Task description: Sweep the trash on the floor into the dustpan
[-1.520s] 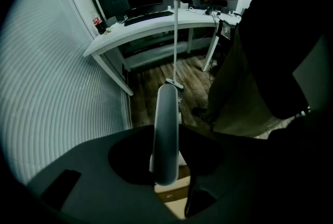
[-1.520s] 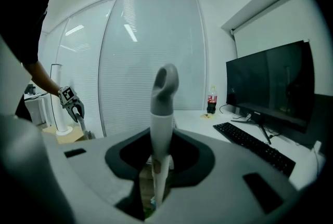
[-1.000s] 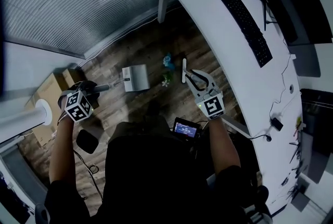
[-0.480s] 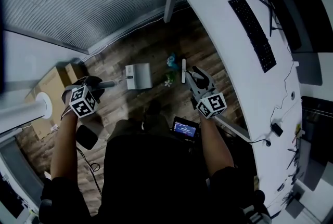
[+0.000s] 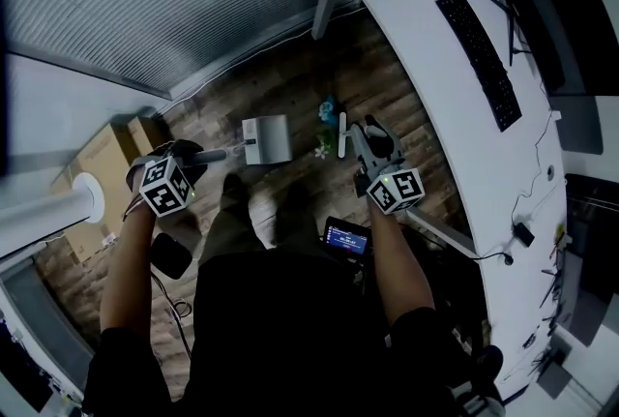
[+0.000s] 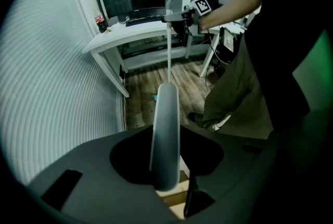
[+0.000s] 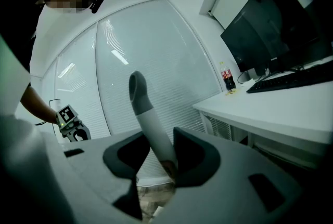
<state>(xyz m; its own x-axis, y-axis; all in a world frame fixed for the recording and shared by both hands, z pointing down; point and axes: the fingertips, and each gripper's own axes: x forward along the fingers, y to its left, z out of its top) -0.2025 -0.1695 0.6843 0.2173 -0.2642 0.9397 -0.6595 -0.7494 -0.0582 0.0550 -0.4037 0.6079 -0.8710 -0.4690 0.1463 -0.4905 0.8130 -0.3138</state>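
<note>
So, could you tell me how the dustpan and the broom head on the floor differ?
The dustpan is a wide, boxy tray; the broom head is a thin bar. The dustpan sits left of the trash, the broom head right of it. Both are pale.

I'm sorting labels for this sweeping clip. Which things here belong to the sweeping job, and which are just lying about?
Part of the job:
- broom
- dustpan
- bits of trash

Just lying about:
- keyboard
- monitor
- soda bottle
- cardboard box
</note>
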